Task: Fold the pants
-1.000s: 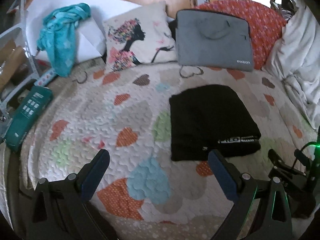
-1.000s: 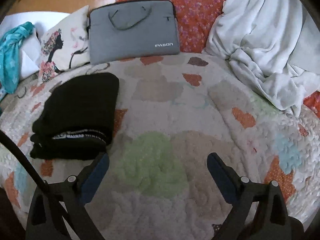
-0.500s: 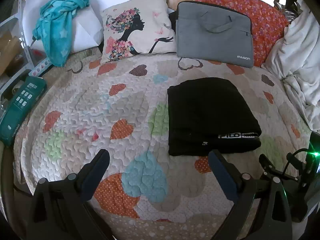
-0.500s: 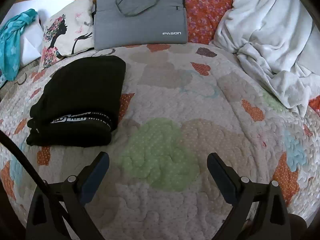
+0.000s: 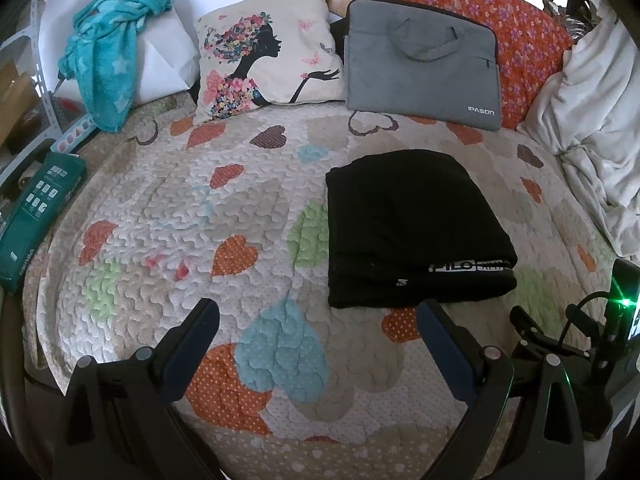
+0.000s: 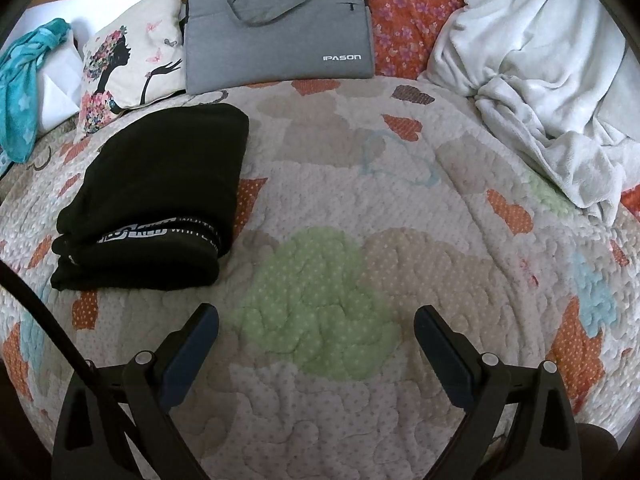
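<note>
So from my end, the black pants [image 5: 412,228], folded into a thick rectangular bundle with a white-lettered waistband showing along the near edge, are lying flat on the cream quilted bedspread with coloured heart patches [image 5: 200,216]. My left gripper [image 5: 318,312] has its two blue-padded fingers spread wide with nothing between them, hovering over the quilt just short of the bundle's near edge; the right-side finger sits almost under the bundle's front corner but I can't tell if it touches. My right gripper [image 6: 316,318] is likewise spread and empty, above a pale green heart patch [image 6: 316,300], with the pants [image 6: 156,196] off to its left and apart from it. Behind the pants a grey fabric laptop bag with handles [image 5: 422,64] leans against an orange floral cushion [image 5: 524,40], next to a cream pillow printed with a silhouette and flowers [image 5: 268,68]. A teal fleece cloth [image 5: 108,68] is draped at the far left, a rumpled white blanket [image 6: 540,68] is piled on the right, and a dark green box [image 5: 36,216] sits at the bed's left edge.
</note>
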Motion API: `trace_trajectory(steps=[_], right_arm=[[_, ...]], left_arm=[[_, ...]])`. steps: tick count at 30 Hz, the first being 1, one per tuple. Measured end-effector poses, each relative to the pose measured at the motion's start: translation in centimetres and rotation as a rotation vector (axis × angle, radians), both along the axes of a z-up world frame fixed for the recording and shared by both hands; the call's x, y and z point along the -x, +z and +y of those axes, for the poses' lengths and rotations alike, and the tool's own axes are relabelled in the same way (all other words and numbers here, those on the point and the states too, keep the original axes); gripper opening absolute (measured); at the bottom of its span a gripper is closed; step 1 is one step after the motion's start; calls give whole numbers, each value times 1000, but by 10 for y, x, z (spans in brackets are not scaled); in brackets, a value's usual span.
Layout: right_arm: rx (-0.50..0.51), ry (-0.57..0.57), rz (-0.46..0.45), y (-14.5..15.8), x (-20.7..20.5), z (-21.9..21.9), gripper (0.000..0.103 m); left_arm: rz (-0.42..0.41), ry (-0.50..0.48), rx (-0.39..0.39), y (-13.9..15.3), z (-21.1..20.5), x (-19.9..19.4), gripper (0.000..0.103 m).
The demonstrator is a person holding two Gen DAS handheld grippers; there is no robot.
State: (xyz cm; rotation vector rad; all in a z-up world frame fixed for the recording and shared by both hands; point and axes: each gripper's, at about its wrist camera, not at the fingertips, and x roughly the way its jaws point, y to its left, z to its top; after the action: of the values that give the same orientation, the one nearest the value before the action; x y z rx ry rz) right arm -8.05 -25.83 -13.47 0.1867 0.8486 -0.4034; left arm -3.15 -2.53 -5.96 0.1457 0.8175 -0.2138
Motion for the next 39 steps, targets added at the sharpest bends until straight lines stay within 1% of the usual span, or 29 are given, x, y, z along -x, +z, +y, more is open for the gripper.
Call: trace_trajectory(steps=[11, 14, 15, 16, 17, 18, 19, 21, 23, 25, 27, 28, 29, 32, 34, 37, 39], right_arm=[[-3, 1, 1, 0, 0, 1, 100], [-9, 8, -56, 23, 9, 3, 100], [-6, 20, -86, 36, 12, 4, 100], [-4, 31, -101, 45, 12, 5, 100], [-4, 56, -122, 60, 10, 5, 100], [-11, 85, -128, 71, 5, 4, 100], [-20, 108, -126, 78, -1, 4, 100], [-85, 181, -119, 93, -25, -2, 100], [-176, 222, -96, 97, -55, -12, 100], [-251, 232, -70, 91, -84, -22, 100], [-310, 219, -28, 77, -117, -35, 99], [-338, 213, -18, 70, -127, -39, 98], [-365, 209, -9, 63, -135, -42, 98], [-428, 205, 18, 42, -158, -49, 98], [-468, 211, 39, 27, -171, -51, 97], [-554, 252, 49, 9, -183, -49, 96], [-589, 272, 57, -2, -188, -47, 97]], left_arm=[[38, 6, 20, -7, 11, -7, 99], [60, 15, 79, -2, 25, -18, 99], [77, 14, 108, 1, 29, -26, 99], [102, 5, 149, 3, 33, -36, 99], [128, -7, 185, 4, 35, -46, 99], [165, -26, 230, 5, 36, -62, 99], [190, -41, 259, 4, 35, -73, 99], [233, -59, 305, -2, 32, -100, 99], [269, -69, 325, -14, 27, -130, 99], [310, -73, 357, -27, 25, -153, 99], [361, -79, 394, -40, 21, -173, 99], [381, -81, 404, -47, 18, -182, 99], [394, -84, 398, -54, 15, -190, 99], [403, -96, 344, -69, 2, -205, 99], [405, -116, 322, -77, -5, -211, 99], [392, -153, 345, -81, -9, -215, 99], [396, -174, 372, -83, -10, -218, 99]])
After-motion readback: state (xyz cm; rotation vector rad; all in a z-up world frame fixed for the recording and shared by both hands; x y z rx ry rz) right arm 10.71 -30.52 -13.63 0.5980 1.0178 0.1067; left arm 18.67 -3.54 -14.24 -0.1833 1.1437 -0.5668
